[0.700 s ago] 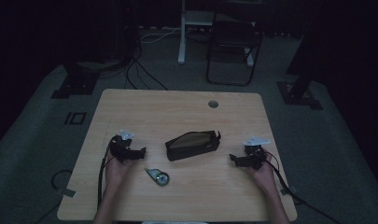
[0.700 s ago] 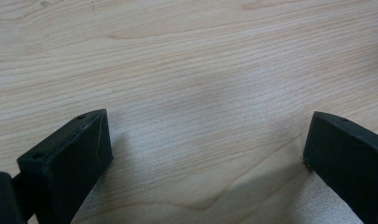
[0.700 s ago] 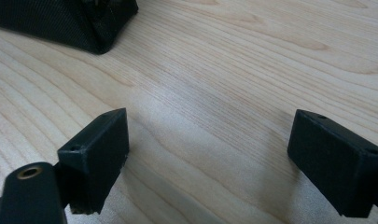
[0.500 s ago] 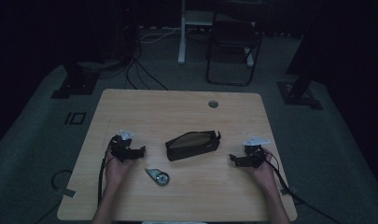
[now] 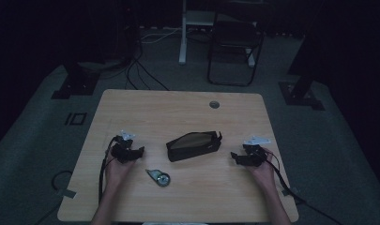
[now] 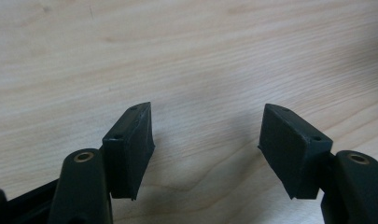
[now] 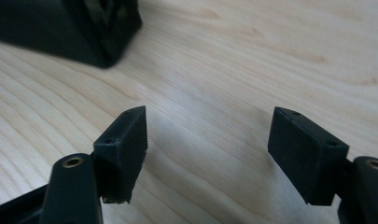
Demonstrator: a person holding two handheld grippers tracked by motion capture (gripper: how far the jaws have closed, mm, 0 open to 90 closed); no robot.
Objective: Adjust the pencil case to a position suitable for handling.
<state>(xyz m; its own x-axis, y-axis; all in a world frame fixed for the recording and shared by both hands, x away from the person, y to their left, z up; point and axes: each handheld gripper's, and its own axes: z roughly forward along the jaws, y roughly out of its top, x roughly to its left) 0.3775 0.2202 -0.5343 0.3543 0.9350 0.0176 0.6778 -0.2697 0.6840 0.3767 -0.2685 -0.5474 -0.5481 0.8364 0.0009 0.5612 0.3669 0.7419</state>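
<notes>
A black zip pouch [image 5: 193, 146] lies in the middle of the wooden table [image 5: 178, 112]. A small round silver object with a tab [image 5: 158, 177] lies in front of it, to the left. My left gripper [image 5: 140, 151] rests on the table left of the pouch, pointing toward it. Its jaws stand open over bare wood [image 6: 207, 112]. My right gripper [image 5: 234, 156] rests right of the pouch, pointing at it, and is open with nothing between its jaws [image 7: 210, 113]. A corner of the pouch [image 7: 74, 28] shows ahead of it.
A round cable hole [image 5: 214, 104] sits near the table's far edge. A dark chair [image 5: 234, 47] and a white post [image 5: 183, 33] stand beyond the table, with stand bases and cables on the floor. Cables trail from both grippers off the near edge.
</notes>
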